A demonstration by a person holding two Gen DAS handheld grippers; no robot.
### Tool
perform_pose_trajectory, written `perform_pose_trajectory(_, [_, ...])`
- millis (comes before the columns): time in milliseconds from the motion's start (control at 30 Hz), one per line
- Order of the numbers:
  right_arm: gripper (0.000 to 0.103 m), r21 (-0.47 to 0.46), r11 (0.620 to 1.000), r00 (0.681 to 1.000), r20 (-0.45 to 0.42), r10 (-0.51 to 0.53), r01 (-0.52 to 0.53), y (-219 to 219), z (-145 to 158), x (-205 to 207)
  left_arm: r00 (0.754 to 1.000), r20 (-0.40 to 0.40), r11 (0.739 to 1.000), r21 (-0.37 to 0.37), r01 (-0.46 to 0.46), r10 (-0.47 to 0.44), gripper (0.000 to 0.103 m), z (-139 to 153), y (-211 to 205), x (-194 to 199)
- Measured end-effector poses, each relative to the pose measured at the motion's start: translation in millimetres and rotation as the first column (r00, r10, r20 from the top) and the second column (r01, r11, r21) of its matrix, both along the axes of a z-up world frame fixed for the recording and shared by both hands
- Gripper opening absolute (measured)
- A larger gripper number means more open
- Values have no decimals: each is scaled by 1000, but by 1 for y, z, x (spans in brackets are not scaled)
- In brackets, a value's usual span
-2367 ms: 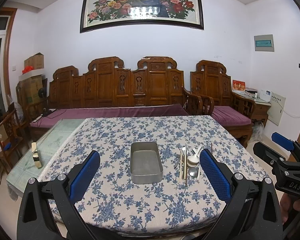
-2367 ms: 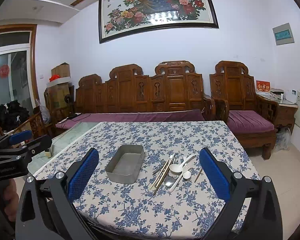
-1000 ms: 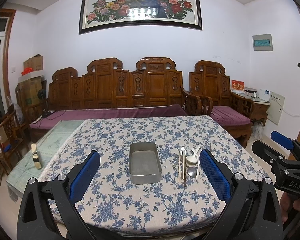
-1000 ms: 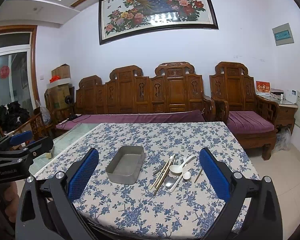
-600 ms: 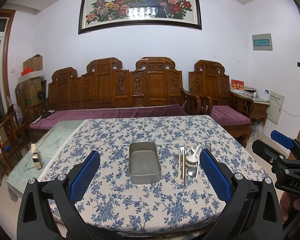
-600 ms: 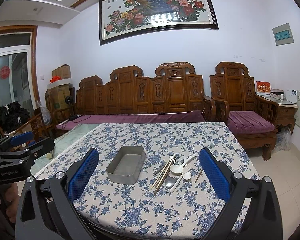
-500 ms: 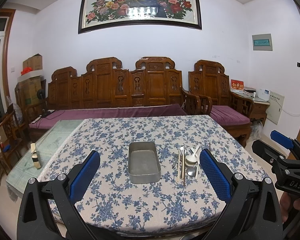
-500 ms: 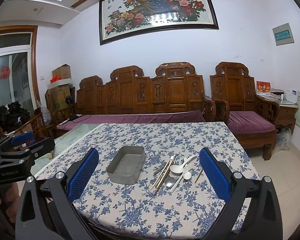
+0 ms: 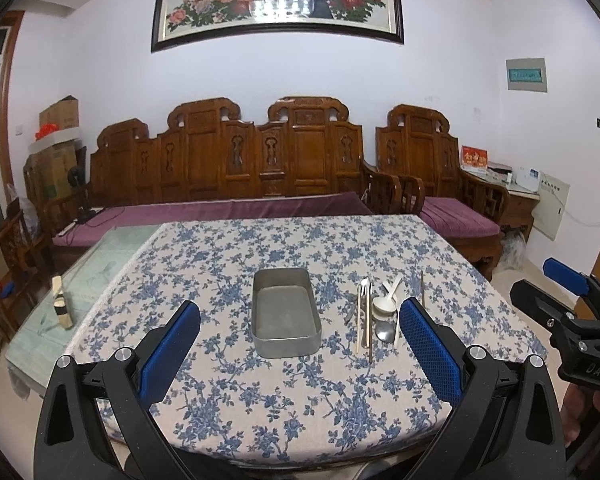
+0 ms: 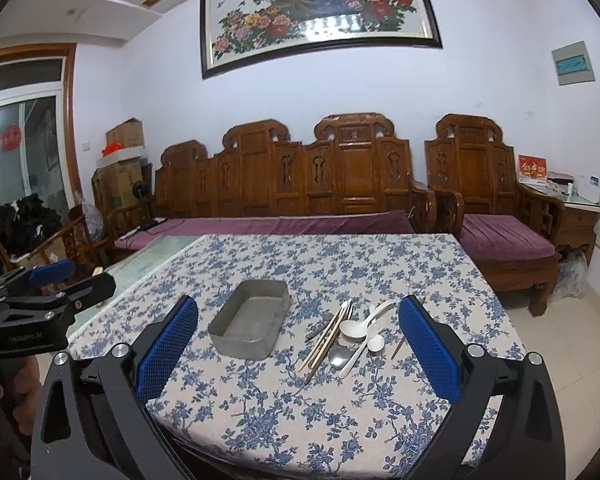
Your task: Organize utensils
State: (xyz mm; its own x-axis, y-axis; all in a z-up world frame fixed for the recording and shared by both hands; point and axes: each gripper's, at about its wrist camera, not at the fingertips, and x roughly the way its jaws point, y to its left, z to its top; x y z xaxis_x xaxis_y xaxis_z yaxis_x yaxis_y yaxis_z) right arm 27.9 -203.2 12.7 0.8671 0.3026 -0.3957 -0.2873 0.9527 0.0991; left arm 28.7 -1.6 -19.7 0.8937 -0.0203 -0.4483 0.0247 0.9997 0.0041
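An empty grey metal tray (image 9: 285,312) (image 10: 250,319) sits mid-table on the blue-flowered cloth. Right of it lies a heap of utensils: chopsticks (image 9: 359,320) (image 10: 324,336), a fork (image 9: 365,289), white plastic spoons (image 9: 385,304) (image 10: 354,329), a metal spoon (image 9: 385,331) (image 10: 339,355) and one stray stick (image 9: 422,289) (image 10: 401,344). My left gripper (image 9: 296,332) is open, held back near the table's front edge. My right gripper (image 10: 298,328) is open too, equally far back. Neither holds anything.
The table (image 9: 260,248) has bare glass on its left strip, where a small wooden block (image 9: 60,304) stands. A carved wooden sofa (image 9: 228,168) and armchair (image 10: 496,216) line the far wall. Tiled floor (image 10: 572,344) lies to the right.
Both grippers have barely drifted; the tray and utensils lie where they were. Both grippers stayed open.
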Motion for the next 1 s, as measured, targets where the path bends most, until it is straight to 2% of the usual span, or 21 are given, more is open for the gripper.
perform_pose_trajectory(200, [84, -33, 998, 997, -59, 46, -48, 2, -24, 28, 999, -30, 1000, 20, 12, -12, 97, -12, -3, 20])
perform_pose_trajectory(500, [60, -67, 996, 986, -159, 51, -62, -15, -51, 88, 993, -93, 997, 18, 80, -78, 97, -31, -9, 56])
perform_pose_trajectory(567, [50, -76, 995, 981, -187, 50, -65, -21, -62, 106, 990, -103, 995, 20, 98, -95, 97, -37, -14, 64])
perform_pose_trajectory(733, [35, -87, 994, 965, -260, 38, -63, -34, -96, 148, 980, -138, 990, 8, 144, -141, 97, -51, -23, 82])
perform_pose_trajectory(1000, [32, -126, 992, 913, -406, -32, -21, -64, -169, 204, 952, -210, 975, -26, 222, -222, 97, -76, -37, 114])
